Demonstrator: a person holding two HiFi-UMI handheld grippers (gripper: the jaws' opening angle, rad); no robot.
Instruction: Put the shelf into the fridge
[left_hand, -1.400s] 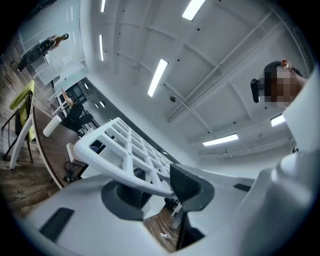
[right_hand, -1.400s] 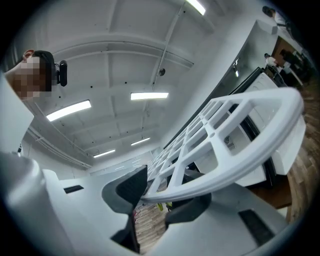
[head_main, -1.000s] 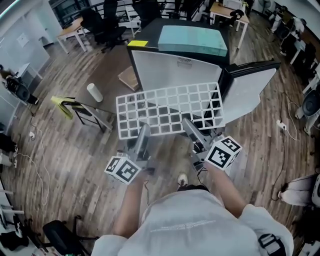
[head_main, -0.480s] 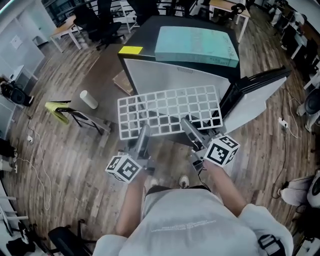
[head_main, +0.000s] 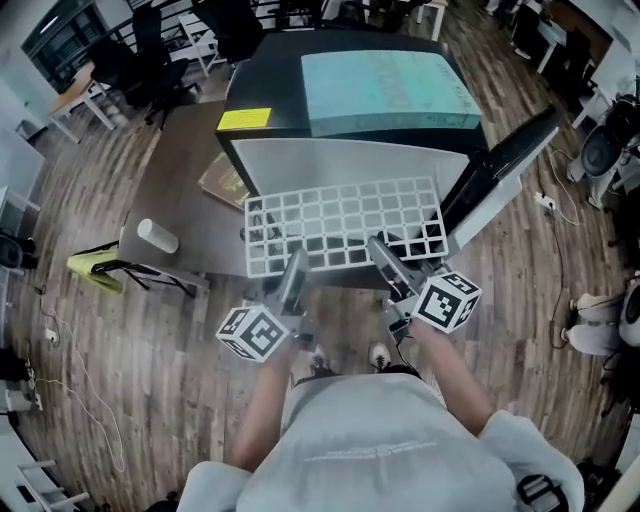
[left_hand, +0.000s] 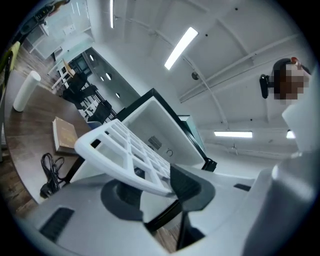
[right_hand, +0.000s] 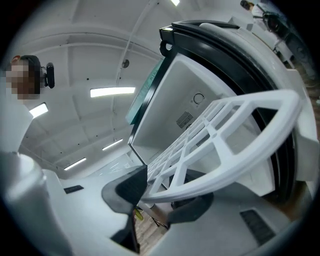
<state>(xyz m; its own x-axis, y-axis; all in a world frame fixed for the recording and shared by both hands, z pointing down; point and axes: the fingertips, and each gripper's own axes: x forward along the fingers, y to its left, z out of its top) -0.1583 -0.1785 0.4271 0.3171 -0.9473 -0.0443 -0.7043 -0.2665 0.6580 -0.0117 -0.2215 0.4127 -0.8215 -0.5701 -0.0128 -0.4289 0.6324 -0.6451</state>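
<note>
Head view steeply down — gripper views close, upward along shared shelf (head_main: 345, 228)

the left gripper (left_hand: 157, 192) has its two grey jaws closed on the near edge of the white shelf (left_hand: 122, 147), one dark pad under the rim and the other pressed on top. the shelf, a grid of square openings, tilts up and away to the left, its far corner free in the air. behind it stands the fridge (left_hand: 165, 130), its white side framed in black. on the floor at the left lie a black cable (left_hand: 49, 172), a brown board (left_hand: 65, 135) and, farther off, a white cylinder (left_hand: 25, 91). a strip light (left_hand: 181, 47) glows on the ceiling. a person (left_hand: 300, 120) in white fills the right edge.
</note>
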